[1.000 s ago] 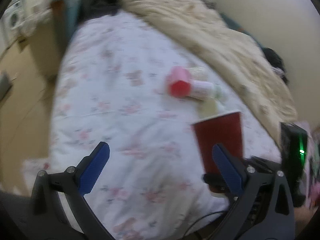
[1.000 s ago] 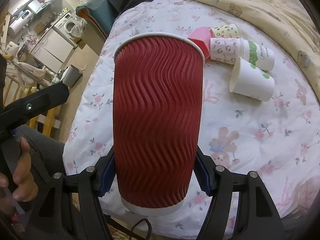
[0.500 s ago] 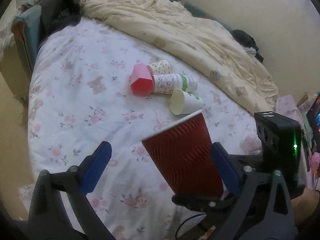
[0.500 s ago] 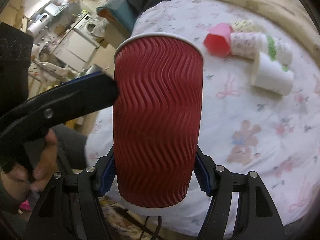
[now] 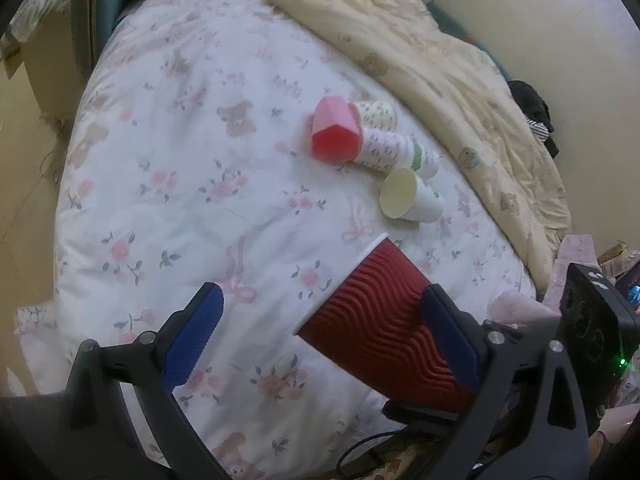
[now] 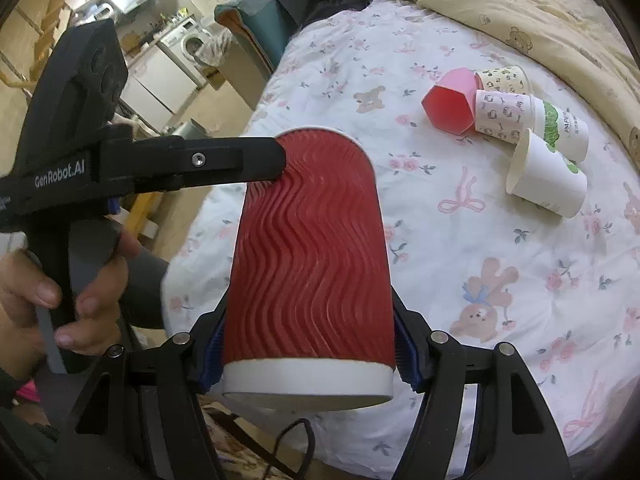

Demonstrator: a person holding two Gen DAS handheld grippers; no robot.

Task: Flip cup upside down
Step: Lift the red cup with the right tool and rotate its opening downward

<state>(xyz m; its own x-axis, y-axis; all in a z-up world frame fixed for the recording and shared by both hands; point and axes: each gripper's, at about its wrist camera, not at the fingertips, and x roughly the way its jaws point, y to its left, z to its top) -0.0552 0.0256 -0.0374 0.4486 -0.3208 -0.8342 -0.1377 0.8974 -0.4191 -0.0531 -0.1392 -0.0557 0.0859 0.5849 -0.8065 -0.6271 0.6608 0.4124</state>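
Observation:
A red ripple-walled paper cup point(image 6: 308, 248) with a white rim is held near its base in my right gripper point(image 6: 308, 354), which is shut on it. In the left wrist view the cup point(image 5: 376, 320) tilts with its mouth toward the upper left, above the bed. My left gripper point(image 5: 324, 340) is open; its right finger point(image 5: 448, 336) lies against the cup wall and its left finger point(image 5: 192, 340) stands clear. In the right wrist view one left finger point(image 6: 224, 160) touches the cup near its rim.
A floral bedsheet point(image 5: 192, 184) covers the bed. A pink faceted cup point(image 5: 334, 136) and several white paper cups point(image 5: 408, 200) lie on their sides at the far right. A beige quilt point(image 5: 460, 72) is heaped behind them. The bed's left edge drops to the floor point(image 5: 24, 208).
The right gripper has tilted the red cup, so its mouth now leans left. The left gripper has moved in, and its finger now touches the cup near the rim.

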